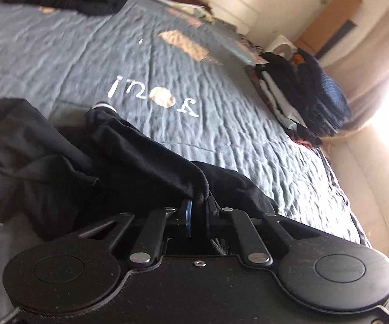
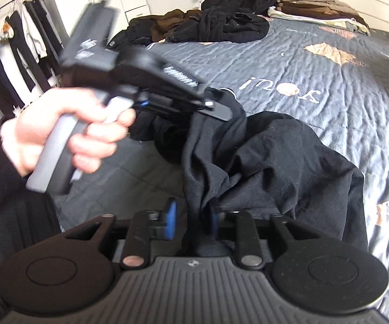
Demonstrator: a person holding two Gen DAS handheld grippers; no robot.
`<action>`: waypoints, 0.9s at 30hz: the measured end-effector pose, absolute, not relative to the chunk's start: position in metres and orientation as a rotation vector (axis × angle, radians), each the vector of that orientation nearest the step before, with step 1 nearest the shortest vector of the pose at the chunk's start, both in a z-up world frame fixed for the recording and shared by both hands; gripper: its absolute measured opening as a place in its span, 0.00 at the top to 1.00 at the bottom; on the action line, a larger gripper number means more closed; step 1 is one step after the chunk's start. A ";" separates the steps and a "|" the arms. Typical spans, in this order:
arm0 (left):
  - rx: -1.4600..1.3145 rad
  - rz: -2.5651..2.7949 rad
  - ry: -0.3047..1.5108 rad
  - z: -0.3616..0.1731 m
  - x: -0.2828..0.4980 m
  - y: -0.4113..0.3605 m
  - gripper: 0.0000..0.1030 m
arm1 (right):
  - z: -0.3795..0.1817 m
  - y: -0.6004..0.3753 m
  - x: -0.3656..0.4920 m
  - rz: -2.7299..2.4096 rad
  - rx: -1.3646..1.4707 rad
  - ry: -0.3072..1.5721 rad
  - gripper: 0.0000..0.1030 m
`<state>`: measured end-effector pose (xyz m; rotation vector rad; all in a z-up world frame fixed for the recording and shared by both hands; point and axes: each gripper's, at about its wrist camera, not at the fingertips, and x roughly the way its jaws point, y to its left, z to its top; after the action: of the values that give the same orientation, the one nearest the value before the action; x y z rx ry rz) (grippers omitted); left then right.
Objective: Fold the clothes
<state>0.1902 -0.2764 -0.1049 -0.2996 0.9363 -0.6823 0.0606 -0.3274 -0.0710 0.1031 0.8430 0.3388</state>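
A black garment (image 2: 289, 162) lies bunched on the grey-blue bedspread (image 2: 316, 75). In the right wrist view a hand (image 2: 59, 129) holds my left gripper (image 2: 222, 113), which is shut on a raised fold of the garment. The left wrist view shows the same grip: the left gripper (image 1: 198, 205) pinches the black garment (image 1: 59, 162), which trails off to the left. My right gripper (image 2: 193, 217) stands open, with a hanging fold of the cloth between its blue pads (image 2: 171, 216). The cloth rests by the right pad and is apart from the left one.
A heap of dark and brown clothes (image 2: 221, 24) lies at the bed's far end, beside a folded stack (image 2: 316, 8). A clothes rack (image 2: 13, 43) stands at the left. Another folded stack (image 1: 302, 94) sits near the bed's edge, by a cardboard box (image 1: 329, 19).
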 end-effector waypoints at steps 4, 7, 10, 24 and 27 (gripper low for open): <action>-0.303 -0.718 0.929 -0.093 0.164 -0.244 0.92 | -0.052 -0.345 0.057 0.372 0.162 0.817 0.55; -0.296 -0.734 0.941 -0.091 0.140 -0.224 0.92 | -0.033 -0.358 0.055 0.407 0.200 0.784 0.49; -0.291 -0.749 0.947 -0.090 0.119 -0.214 0.92 | -0.013 -0.365 0.058 0.448 0.194 0.743 0.38; -0.263 -0.682 1.053 -0.121 0.065 -0.201 0.88 | -0.036 -0.338 0.194 0.375 -0.085 0.876 0.32; -0.312 -0.640 1.042 -0.119 0.074 -0.190 0.71 | -0.046 -0.336 0.195 0.373 -0.061 0.893 0.32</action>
<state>0.0743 -0.1896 -0.1185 -0.3124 1.0420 -0.6401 0.1950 -0.3365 -0.0457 -0.0614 0.8933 0.3726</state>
